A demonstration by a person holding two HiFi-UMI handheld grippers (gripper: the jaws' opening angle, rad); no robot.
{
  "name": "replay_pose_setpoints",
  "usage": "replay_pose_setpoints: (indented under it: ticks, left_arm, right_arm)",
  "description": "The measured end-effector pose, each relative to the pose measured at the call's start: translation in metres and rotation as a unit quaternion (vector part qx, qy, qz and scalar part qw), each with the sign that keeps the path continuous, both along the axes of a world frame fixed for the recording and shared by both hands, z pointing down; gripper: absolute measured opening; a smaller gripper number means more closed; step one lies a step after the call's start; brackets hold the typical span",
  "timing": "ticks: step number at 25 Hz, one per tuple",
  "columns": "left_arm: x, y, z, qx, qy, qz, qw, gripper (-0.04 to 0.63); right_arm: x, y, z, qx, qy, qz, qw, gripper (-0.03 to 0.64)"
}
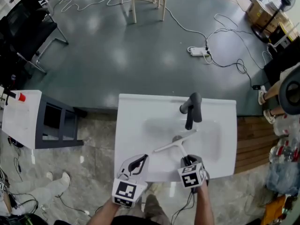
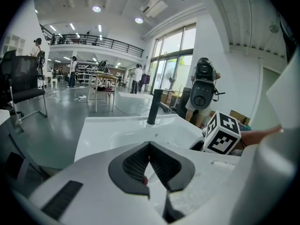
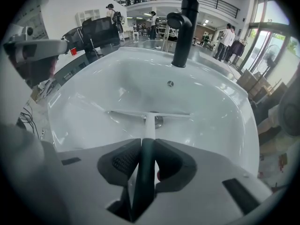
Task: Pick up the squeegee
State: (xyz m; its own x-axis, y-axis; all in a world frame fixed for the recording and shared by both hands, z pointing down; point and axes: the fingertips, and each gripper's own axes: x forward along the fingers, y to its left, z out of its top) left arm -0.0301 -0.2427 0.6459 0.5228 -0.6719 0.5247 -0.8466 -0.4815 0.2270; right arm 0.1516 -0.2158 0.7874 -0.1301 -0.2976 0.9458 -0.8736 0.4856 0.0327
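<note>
Glossy grey floor, a black chair, a white power strip.

We read no text, label, brand, number or sign in any view; nothing legible here.

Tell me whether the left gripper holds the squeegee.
No, the left gripper is shut on nothing; the squeegee sits clamped in the right gripper.

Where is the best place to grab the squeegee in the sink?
Grab the squeegee by its thin handle, which points toward the near edge of the sink. Come down from above on that near side. The wide blade lies flat inside and is probably too broad to pinch. The right tool is shut on the handle just like that.
</note>
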Motion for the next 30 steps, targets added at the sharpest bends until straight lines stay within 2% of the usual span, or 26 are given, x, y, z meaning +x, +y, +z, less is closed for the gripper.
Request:
replay_pose_setpoints:
  ticks: [3,14,30]
  left_arm:
    - [-0.001,0.003,-0.002,-0.005,0.001,-0.004,1.0,-0.002]
    - [-0.01,0.012,-0.027,0.019,0.0,-0.01,0.9998,-0.002]
    - [-0.008,0.038,-0.099,0.079,0.003,-0.01,0.9968,-0.002]
  right_arm:
    - [0.001,0.001,0.0,-0.002,0.001,0.002,1.0,0.092]
    - [-0.004,0.003,-0.032,0.026,-0.01,0.016,0.999,0.092]
    - [0.018,0.002,-0.146,0.147,-0.024,0.054,0.987,0.094]
